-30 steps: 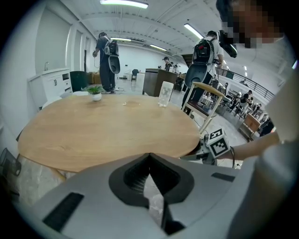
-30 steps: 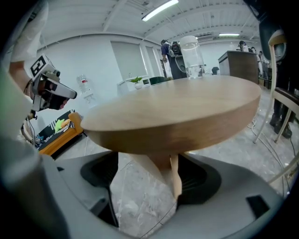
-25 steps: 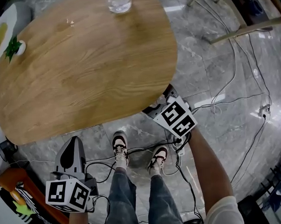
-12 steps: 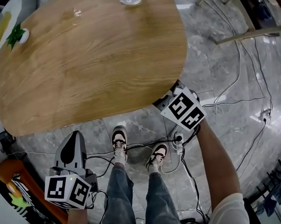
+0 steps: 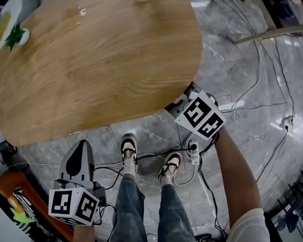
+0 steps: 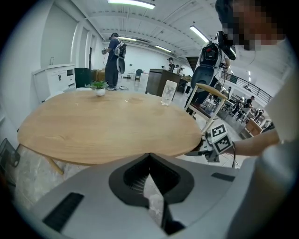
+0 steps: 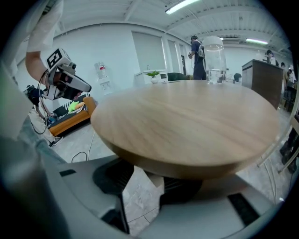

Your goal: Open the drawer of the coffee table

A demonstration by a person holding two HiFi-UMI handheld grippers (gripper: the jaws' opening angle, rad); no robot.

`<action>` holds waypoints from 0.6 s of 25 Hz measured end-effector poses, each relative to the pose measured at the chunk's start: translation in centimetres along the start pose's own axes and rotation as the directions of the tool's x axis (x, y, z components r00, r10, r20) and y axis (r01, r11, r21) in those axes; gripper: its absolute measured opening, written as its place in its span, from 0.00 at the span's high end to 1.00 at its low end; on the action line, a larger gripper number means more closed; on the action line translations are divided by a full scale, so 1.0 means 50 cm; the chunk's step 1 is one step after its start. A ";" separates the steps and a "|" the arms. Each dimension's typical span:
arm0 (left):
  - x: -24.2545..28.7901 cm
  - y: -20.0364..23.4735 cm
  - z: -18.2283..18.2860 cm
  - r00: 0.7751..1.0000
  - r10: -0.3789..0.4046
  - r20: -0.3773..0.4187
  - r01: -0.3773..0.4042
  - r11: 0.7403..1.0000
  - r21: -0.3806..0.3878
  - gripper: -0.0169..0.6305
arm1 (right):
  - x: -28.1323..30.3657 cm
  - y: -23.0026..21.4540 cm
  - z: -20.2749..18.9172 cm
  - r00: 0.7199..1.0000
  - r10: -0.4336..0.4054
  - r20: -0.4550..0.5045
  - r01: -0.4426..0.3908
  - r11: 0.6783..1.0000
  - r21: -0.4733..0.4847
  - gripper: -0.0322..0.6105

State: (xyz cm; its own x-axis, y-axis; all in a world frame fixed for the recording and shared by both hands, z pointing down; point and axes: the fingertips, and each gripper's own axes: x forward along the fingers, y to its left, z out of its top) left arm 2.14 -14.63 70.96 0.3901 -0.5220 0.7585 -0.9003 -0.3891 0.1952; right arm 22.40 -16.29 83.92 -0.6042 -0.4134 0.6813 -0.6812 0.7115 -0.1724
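Now we hold the right gripper at the near rim of the coffee table, jaws just closing yet apart round a pale piece beneath it; the left gripper hangs clenched, empty.

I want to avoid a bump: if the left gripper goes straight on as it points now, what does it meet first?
Probably the grey floor just short of the wooden table: the left gripper points steeply down. Depth is unclear, so the table's edge may come first.
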 end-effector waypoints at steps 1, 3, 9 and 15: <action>-0.001 -0.002 -0.003 1.000 -0.001 -0.002 0.001 1.000 -0.001 0.99 | -0.001 0.001 0.000 1.000 0.000 -0.003 0.000 1.000 -0.006 0.68; -0.002 -0.006 -0.009 1.000 -0.005 -0.007 0.005 1.000 0.000 0.99 | -0.002 0.001 -0.001 1.000 0.002 -0.010 -0.002 1.000 -0.015 0.68; -0.004 -0.011 -0.018 1.000 -0.009 -0.013 0.009 1.000 -0.005 0.99 | -0.012 0.015 -0.003 1.000 0.009 -0.003 -0.009 1.000 -0.014 0.69; -0.006 -0.011 -0.021 1.000 -0.014 -0.011 0.014 1.000 -0.002 0.99 | -0.021 0.032 -0.009 1.000 0.025 -0.014 -0.026 0.999 -0.036 0.71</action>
State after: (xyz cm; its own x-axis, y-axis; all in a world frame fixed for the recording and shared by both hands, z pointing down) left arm 2.33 -13.48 71.29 0.4007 -0.5081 0.7624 -0.8951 -0.3947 0.2074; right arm 22.12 -14.44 83.26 -0.6154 -0.3874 0.6864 -0.6501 0.7419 -0.1641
